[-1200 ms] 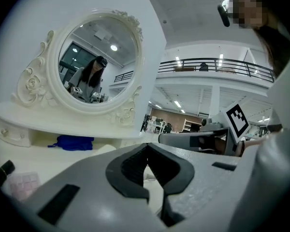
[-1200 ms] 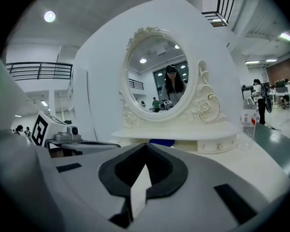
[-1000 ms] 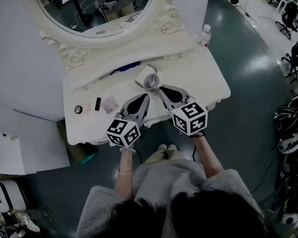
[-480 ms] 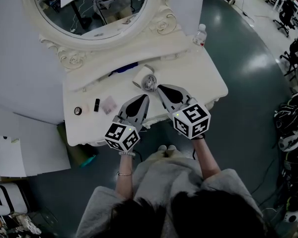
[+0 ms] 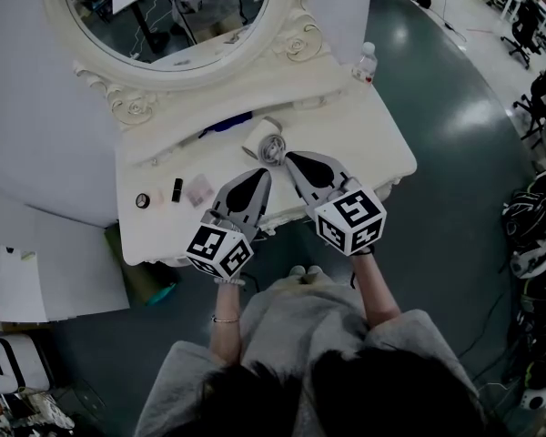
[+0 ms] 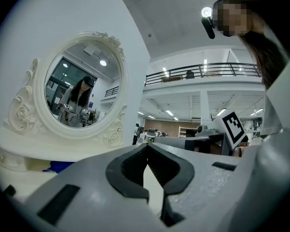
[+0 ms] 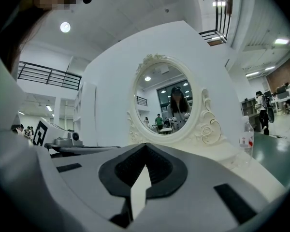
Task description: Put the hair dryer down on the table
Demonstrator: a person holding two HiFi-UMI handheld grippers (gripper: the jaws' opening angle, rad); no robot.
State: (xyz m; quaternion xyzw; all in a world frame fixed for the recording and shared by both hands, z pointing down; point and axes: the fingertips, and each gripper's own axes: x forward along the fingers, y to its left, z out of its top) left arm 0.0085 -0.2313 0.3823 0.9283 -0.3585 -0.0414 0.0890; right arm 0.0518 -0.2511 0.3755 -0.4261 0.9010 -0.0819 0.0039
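No word, number or brand name is legible. Left gripper (image 5: 262,175): left marker cube (image 5: 220,248) bears black-and-white square code patterns, no lettering. Right gripper (image 5: 288,157): right marker cube (image 5: 349,219), likewise. Plastic bottle (image 5: 368,62), back right corner of the dressing table (image 5: 382,153): red-and-white label, print too small to read.

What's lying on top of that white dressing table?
A white hair dryer, something blue behind it, a water bottle, and three small items at the left end. The left tool and right tool hide part of the table.
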